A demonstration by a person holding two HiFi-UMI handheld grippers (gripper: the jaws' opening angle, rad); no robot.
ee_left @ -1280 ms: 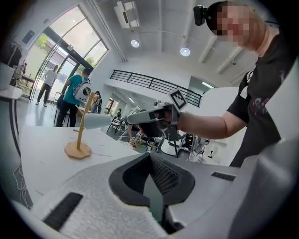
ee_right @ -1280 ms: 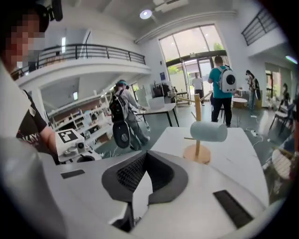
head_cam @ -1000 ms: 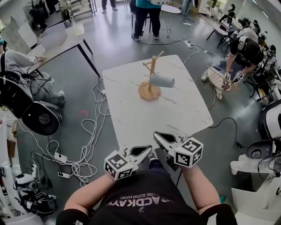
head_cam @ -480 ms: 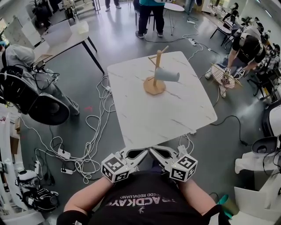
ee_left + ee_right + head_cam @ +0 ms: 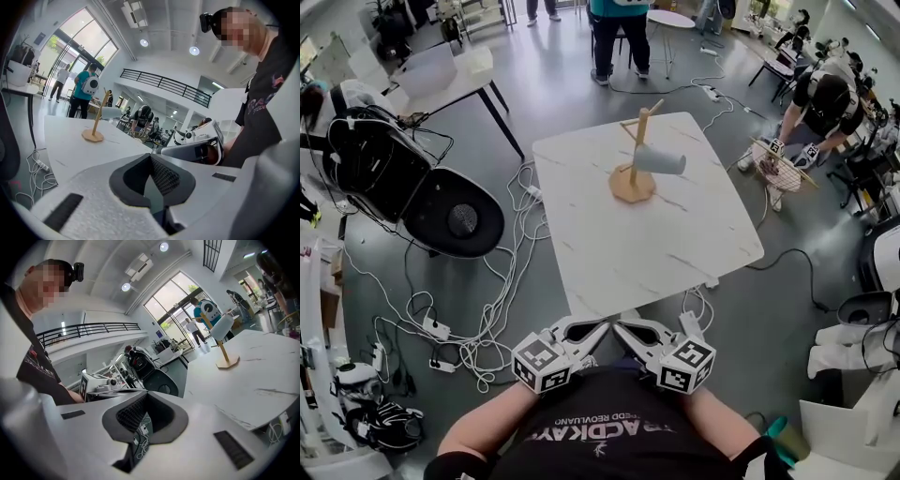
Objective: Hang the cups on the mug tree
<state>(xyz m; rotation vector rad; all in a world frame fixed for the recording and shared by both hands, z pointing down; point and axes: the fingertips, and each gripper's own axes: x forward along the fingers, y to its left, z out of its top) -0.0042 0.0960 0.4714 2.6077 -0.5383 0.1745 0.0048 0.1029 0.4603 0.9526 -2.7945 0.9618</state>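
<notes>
A wooden mug tree [image 5: 632, 178] stands on the far part of the white marble table [image 5: 619, 244]. One pale cup [image 5: 661, 161] hangs sideways on its right peg. The tree [image 5: 95, 126] and the cup [image 5: 109, 113] show small in the left gripper view. They appear again, tree [image 5: 227, 355] and cup [image 5: 221, 327], in the right gripper view. My left gripper [image 5: 600, 326] and right gripper [image 5: 620, 328] are held close to my body, off the table's near edge. Their tips point toward each other and almost touch. Both are shut and hold nothing.
Cables and power strips [image 5: 478, 319] lie on the floor left of the table. A black chair and round base [image 5: 441, 211] stand further left, beside a white desk [image 5: 441, 80]. People [image 5: 825, 103] stand and crouch at the back and right.
Both grippers drew back from the table's near edge toward my body and came together. The right one dropped from over the table corner. The cup stays on the tree.
</notes>
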